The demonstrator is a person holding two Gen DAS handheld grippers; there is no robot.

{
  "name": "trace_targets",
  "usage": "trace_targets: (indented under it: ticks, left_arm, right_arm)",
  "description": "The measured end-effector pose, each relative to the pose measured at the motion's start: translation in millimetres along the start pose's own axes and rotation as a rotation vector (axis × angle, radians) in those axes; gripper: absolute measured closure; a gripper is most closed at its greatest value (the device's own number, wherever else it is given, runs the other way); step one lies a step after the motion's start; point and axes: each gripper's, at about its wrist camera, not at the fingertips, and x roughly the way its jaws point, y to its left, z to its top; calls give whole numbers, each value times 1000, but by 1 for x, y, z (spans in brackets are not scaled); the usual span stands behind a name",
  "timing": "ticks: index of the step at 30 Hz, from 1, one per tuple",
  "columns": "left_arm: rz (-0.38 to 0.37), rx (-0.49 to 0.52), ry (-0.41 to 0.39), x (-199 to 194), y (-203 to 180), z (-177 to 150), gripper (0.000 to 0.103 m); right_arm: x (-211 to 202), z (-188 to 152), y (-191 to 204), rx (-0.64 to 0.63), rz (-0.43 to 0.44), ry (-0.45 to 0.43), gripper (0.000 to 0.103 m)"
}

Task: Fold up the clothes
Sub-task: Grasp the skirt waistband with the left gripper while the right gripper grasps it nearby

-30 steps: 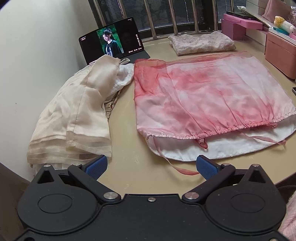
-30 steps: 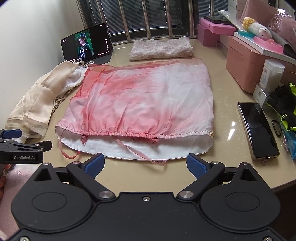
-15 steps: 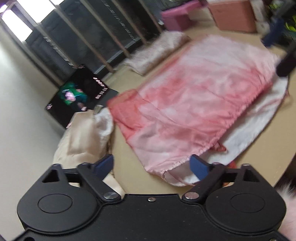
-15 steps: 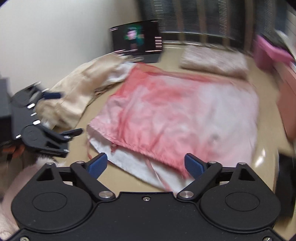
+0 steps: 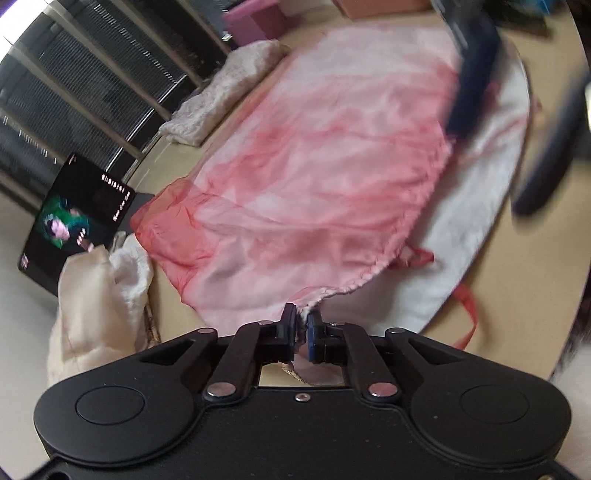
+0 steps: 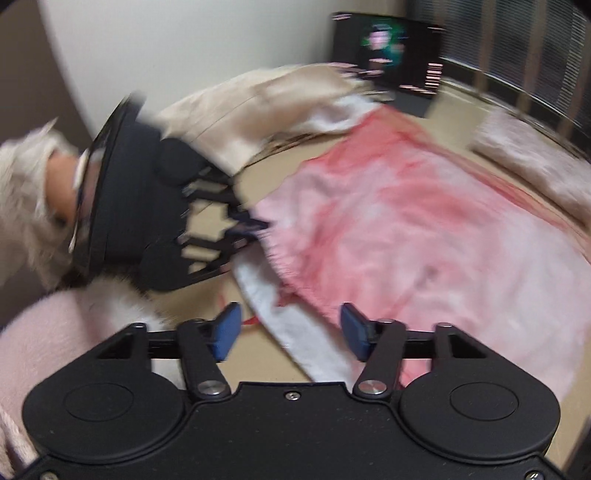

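Spread flat across the beige table [image 5: 491, 258]: one pink skirt [image 5: 314, 177], sheer and tie-dyed in red and pale pink, with a gathered drawstring edge, a white lining [image 5: 476, 206] showing past that edge, and thin red ribbons [image 5: 467, 314] trailing off it. Left gripper [image 5: 302, 325] pinched on the near corner of the gathered edge, blue pads [image 5: 291, 325] pressed together with cloth between, jaws closing the last bit. Right gripper [image 6: 288, 328] over the white lining at the skirt's other near corner, jaws closing, pads [image 6: 225, 330] apart and not yet touching cloth; lining visible between them. Blurred in the left view at upper right.

Beside the skirt: one cream satin garment [image 5: 92, 306], crumpled in a heap. Farther back: one folded pale lace piece [image 5: 221, 92], fuzzy in texture. One dark tablet [image 5: 74, 225] propped upright, screen lit. Two boxes at the far edge, contents not visible: one purple [image 5: 255, 16], one pinkish [image 5: 380, 3].
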Motion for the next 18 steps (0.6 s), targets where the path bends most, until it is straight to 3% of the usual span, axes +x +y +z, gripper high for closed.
trace_targets:
  ticks: [4, 8, 11, 15, 18]
  left_arm:
    - [-69, -131, -34, -5, 22, 3, 96]
    - [-127, -209, -61, -8, 37, 4, 96]
    - [-151, -247, -73, -11, 43, 5, 96]
    - [-166, -267, -83, -14, 46, 3, 96]
    - [-175, -268, -93, -15, 45, 2, 96]
  right_arm:
    - [31, 13, 20, -118, 60, 56, 65]
    - [58, 26, 23, -91, 137, 80, 65]
    - [72, 29, 20, -61, 140, 87, 69]
    - [78, 27, 12, 9, 140, 72, 100]
    - [71, 23, -1, 110, 127, 17, 103]
